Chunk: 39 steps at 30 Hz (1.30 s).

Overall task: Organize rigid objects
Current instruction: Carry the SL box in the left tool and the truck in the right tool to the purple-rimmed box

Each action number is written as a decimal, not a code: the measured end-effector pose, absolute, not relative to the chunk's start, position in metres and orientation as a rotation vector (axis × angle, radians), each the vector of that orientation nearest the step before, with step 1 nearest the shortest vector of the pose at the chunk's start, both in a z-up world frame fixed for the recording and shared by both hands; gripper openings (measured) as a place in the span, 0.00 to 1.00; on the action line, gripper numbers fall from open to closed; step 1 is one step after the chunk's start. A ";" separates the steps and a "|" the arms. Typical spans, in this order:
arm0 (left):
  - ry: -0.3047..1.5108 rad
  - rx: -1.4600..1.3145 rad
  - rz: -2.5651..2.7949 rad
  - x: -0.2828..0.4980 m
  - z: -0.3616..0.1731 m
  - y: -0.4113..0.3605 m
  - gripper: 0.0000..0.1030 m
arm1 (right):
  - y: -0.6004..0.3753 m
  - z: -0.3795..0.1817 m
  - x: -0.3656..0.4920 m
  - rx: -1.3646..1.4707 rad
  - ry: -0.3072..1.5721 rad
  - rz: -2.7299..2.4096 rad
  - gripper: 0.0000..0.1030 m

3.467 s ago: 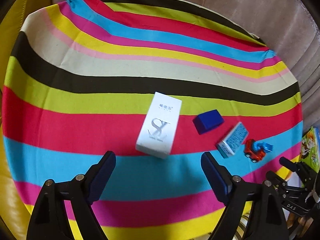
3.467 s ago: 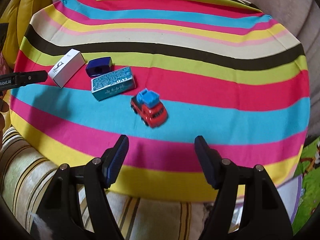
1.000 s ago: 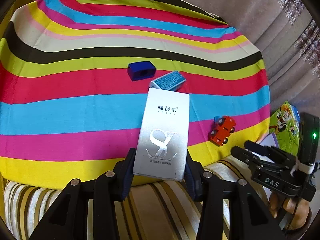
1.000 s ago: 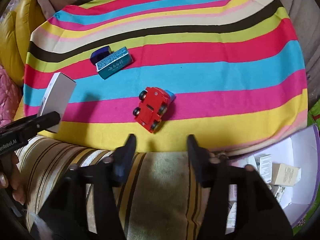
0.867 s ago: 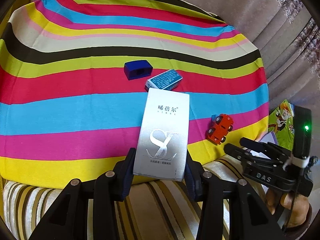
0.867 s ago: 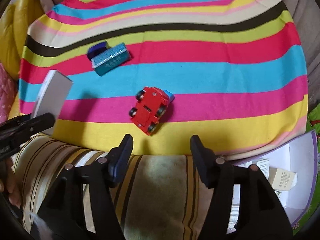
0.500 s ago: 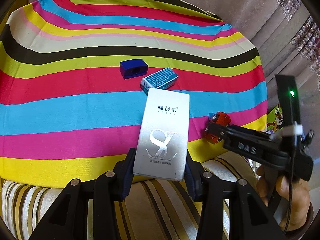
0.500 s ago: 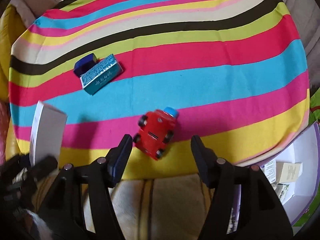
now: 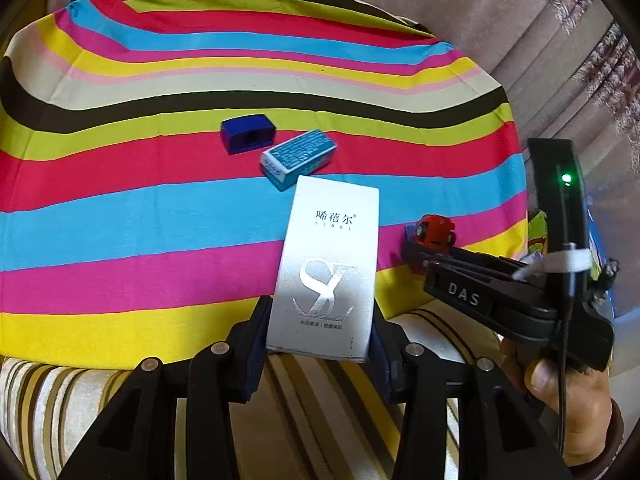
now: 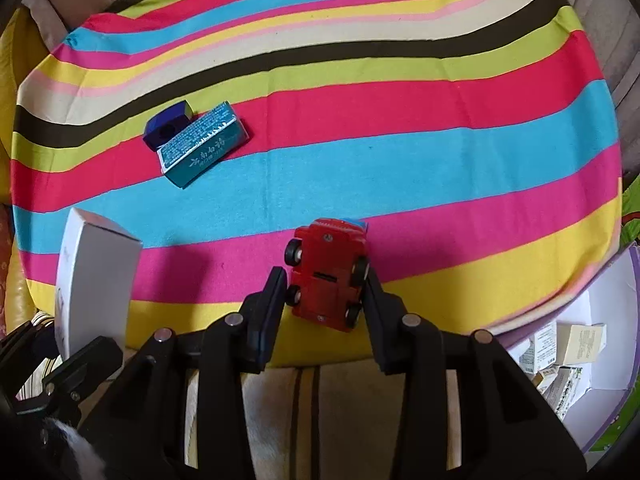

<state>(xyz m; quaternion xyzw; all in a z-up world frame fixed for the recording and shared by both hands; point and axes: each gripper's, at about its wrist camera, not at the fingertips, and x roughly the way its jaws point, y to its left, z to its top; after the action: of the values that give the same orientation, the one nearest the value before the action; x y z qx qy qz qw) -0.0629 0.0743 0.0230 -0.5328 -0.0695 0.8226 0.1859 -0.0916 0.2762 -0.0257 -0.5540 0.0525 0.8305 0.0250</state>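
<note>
My left gripper [image 9: 318, 344] is shut on a tall white box [image 9: 328, 268] with silver lettering, held above the near edge of the striped cloth [image 9: 120, 216]; the box also shows in the right wrist view [image 10: 96, 272]. My right gripper [image 10: 326, 302] has its jaws closed against a red toy car [image 10: 326, 276], which lies belly up with its wheels showing. The car also shows in the left wrist view [image 9: 434, 232]. A teal box [image 10: 202, 146] and a dark blue block [image 10: 168, 124] lie side by side on the cloth, touching.
A striped beige cushion [image 10: 344, 400] lies under both grippers. An open white and purple box [image 10: 600, 344] with several small cartons stands at the lower right. Curtains [image 9: 580, 60] hang at the right, and yellow upholstery [image 10: 8, 60] is at the left.
My right gripper has moved forward over the red car and closed on its sides. My left gripper still holds the white box, shifted slightly.
</note>
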 end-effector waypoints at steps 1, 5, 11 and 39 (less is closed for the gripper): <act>-0.190 -1.498 2.314 -0.062 0.024 0.077 0.44 | 0.279 -0.023 -0.090 -1.700 0.159 2.574 0.41; -0.170 -1.490 2.300 -0.056 0.026 0.086 0.44 | 0.287 -0.014 -0.077 -1.642 0.139 2.591 0.41; -0.128 -1.474 2.285 -0.049 0.032 0.102 0.44 | 0.302 0.001 -0.056 -1.585 0.124 2.610 0.41; 0.106 -1.418 2.144 -0.008 0.042 0.203 0.44 | 0.390 0.011 0.032 -1.498 0.197 2.507 0.41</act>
<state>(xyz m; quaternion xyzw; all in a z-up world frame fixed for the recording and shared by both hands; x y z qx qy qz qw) -0.0076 0.2032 0.0423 -0.5291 0.0396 0.7998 0.2807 0.0317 0.3903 0.0114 -0.5088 0.0668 0.8516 0.1070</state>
